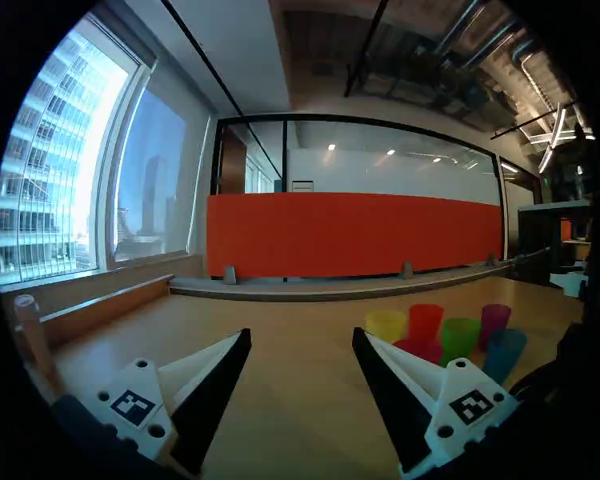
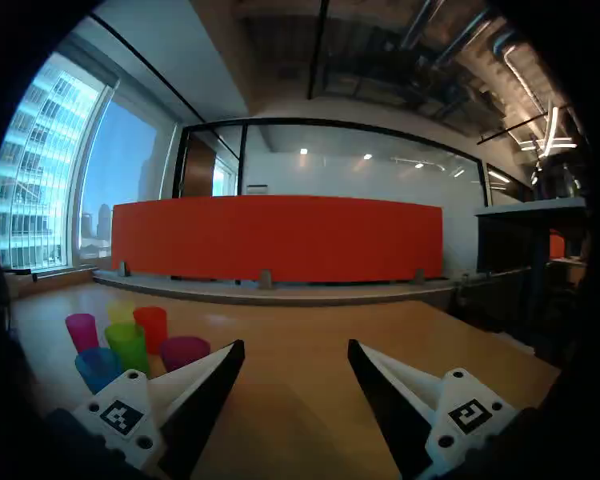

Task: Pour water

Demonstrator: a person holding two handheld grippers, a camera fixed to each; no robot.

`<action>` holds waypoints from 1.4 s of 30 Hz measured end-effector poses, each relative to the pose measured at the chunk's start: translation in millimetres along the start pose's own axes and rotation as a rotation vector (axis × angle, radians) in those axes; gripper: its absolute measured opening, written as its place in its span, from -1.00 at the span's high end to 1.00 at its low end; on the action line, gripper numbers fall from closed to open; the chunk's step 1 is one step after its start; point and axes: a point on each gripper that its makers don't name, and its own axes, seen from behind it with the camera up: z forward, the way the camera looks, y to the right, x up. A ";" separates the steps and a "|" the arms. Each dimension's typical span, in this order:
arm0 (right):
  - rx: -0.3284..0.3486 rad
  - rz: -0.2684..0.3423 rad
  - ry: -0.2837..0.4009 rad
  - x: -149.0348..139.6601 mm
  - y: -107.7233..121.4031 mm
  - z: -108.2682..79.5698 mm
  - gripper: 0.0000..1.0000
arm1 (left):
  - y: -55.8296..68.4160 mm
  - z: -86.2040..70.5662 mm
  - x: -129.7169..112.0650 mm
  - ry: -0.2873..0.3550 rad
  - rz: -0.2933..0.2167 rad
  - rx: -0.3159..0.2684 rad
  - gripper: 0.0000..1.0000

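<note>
A cluster of several plastic cups stands on the wooden table (image 1: 300, 376). In the left gripper view it sits at the right: a yellow cup (image 1: 386, 323), a red cup (image 1: 426, 320), a green cup (image 1: 459, 336), a magenta cup (image 1: 495, 319) and a blue cup (image 1: 506, 353). My left gripper (image 1: 300, 340) is open and empty, its right finger (image 1: 396, 376) just in front of the cups. In the right gripper view the same cups stand at the left: magenta cup (image 2: 82, 330), green cup (image 2: 127, 344), red cup (image 2: 151, 326), blue cup (image 2: 98, 366), purple-pink cup (image 2: 185, 351). My right gripper (image 2: 296, 346) is open and empty beside them.
An orange partition (image 1: 348, 234) with glass above runs along the table's far edge (image 1: 340, 288). Large windows (image 1: 60, 184) lie to the left, with a wooden ledge (image 1: 100, 300) below. A dark desk or shelf (image 2: 532, 264) stands at the right.
</note>
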 end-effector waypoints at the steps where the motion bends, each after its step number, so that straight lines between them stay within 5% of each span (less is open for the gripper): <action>1: 0.004 0.002 -0.001 4.6 -0.6 0.0 -1.00 | -0.3 0.5 4.5 -0.001 0.005 0.000 -0.88; 28: 0.060 -0.015 -0.056 128.2 -8.8 9.6 -1.00 | 1.5 23.7 150.7 0.000 -0.021 -0.078 -0.88; 42: 0.081 -0.009 -0.011 175.6 -12.9 12.9 -0.99 | 7.1 26.3 188.4 -0.007 -0.005 -0.140 -0.88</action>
